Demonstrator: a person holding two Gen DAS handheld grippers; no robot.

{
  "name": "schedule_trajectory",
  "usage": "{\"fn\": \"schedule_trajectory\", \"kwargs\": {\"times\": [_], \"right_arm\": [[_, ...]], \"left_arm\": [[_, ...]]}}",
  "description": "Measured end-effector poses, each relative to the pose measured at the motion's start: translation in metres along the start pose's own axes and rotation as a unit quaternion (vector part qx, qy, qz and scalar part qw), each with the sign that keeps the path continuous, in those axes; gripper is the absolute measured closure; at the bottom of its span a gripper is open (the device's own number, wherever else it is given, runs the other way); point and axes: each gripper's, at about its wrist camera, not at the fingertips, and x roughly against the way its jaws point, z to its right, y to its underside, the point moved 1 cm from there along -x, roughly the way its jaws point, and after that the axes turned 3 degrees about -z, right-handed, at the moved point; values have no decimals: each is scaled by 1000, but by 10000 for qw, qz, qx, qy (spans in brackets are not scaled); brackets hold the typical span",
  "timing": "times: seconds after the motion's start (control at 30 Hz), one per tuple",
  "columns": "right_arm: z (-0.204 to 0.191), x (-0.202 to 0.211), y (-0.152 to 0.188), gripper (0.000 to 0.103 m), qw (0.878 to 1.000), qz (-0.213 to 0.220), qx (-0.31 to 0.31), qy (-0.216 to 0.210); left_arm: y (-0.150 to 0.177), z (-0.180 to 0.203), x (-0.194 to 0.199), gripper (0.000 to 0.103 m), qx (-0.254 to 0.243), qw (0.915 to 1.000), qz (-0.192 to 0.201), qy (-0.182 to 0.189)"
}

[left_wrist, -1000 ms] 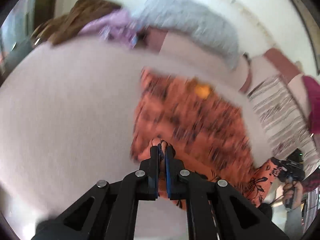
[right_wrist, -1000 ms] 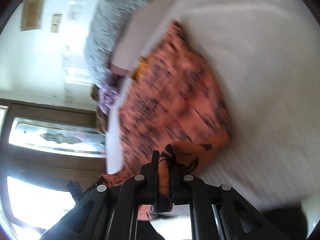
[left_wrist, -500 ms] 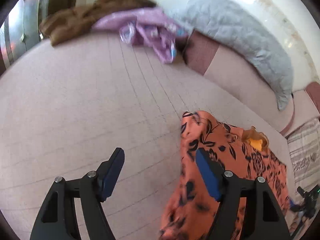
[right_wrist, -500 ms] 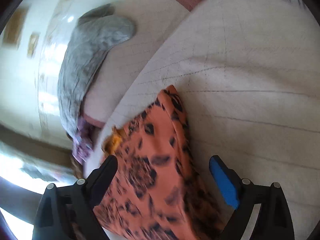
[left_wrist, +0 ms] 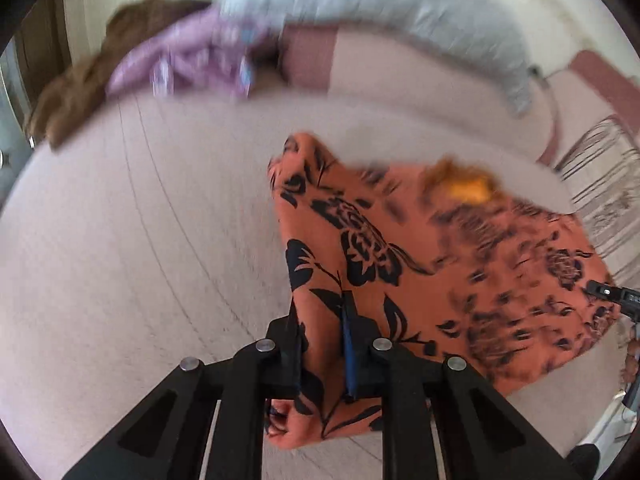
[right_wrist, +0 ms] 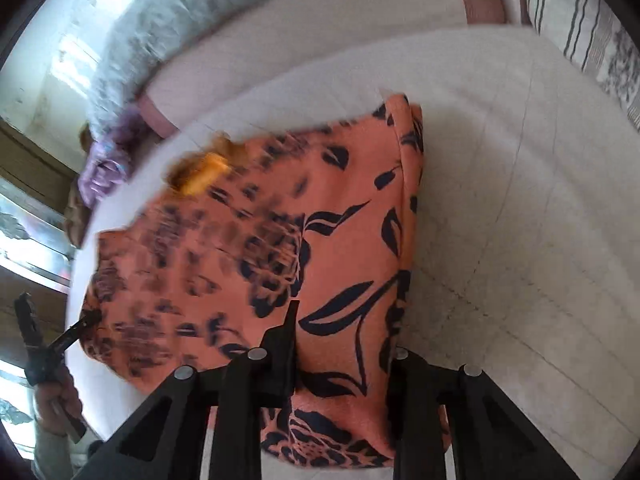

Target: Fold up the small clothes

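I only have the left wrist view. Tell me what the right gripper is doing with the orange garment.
Observer: The orange floral garment fills the gap of the right gripper. Cloth covers one finger, so I cannot confirm a clamp.
Operator: Report the garment's edge on that side.
Observer: It looks doubled over along its length, lying on the pale bed cover.
Operator: Check my left gripper from there.
Observer: The left gripper meets the garment's opposite corner, with the person's hand wrapped around its handle.
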Motion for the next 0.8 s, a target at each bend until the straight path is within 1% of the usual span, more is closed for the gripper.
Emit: {"fn": "schedule_trajectory", "kwargs": {"times": [0.03, 0.1, 0.13, 0.17, 0.2, 0.23, 0.27, 0.3, 0.33, 0.37, 0.4, 0.43, 0.47, 0.5, 0.53, 0.57, 0.63, 0.7, 0.73, 0.8], "right_arm": [[-4, 18, 1, 81, 9999, 129, 25, -71], [-10, 48, 3, 83, 9993, 320, 100, -189], [-13, 67, 11, 84, 9986, 432, 166, -257], [-13, 81, 18, 84, 9981, 487, 206, -320], [-11, 94, 31, 84, 9975, 519, 223, -416], [-6, 104, 48, 83, 9971, 484, 219, -542], [2, 109, 64, 80, 9971, 410, 189, -612], [12, 105, 84, 74, 9974, 295, 109, -655], [24, 97, 101, 42, 9975, 145, 50, -686], [39, 79, 123, 20, 9972, -164, -11, -727], [58, 59, 144, 12, 9970, -519, -205, -539], [78, 46, 163, 14, 9964, -691, -457, -200], [91, 45, 174, 15, 9963, -573, -586, -273], [96, 55, 178, 16, 9964, -298, -645, -454], [100, 63, 178, 15, 9958, -152, -768, -481], [103, 73, 174, 15, 9957, 20, -847, -381], [98, 89, 157, 15, 9962, 453, -672, -333], [90, 96, 144, 15, 9953, 669, -589, -373], [82, 97, 137, 15, 9951, 781, -496, -353], [69, 86, 116, 15, 9953, 927, -281, -68]], "left_arm": [[-1, 4, 14, 87, -9, 9999, 117, 59], [11, 14, 57, 87, -79, 9990, 438, 80], [19, 17, 74, 87, -81, 9985, 534, 112], [37, 17, 92, 86, -20, 9982, 575, 178], [50, 17, 98, 84, 14, 9982, 565, 203], [72, 15, 102, 82, 73, 9985, 493, 205], [96, 8, 93, 74, 198, 9991, 321, 179], [121, -5, 79, 56, 288, 9995, 23, 111], [139, -13, 58, 52, 333, 9990, -284, 9], [166, -27, 35, 52, 423, 9955, -778, -323], [177, -34, 29, 51, 508, 9937, -922, -376], [183, -41, 37, 50, 592, 9963, -611, -132], [182, -44, 46, 49, 627, 9967, -487, -156], [176, -44, 51, 49, 633, 9963, -491, -303], [169, -43, 57, 49, 608, 9966, -402, -380], [160, -40, 63, 49, 546, 9976, -237, -359], [142, -34, 66, 49, 454, 9985, -75, -311], [131, -26, 63, 49, 342, 9993, 44, -159], [125, -22, 57, 49, 270, 9995, 79, -138], [114, -16, 41, 49, 133, 9998, 45, -121]]}}
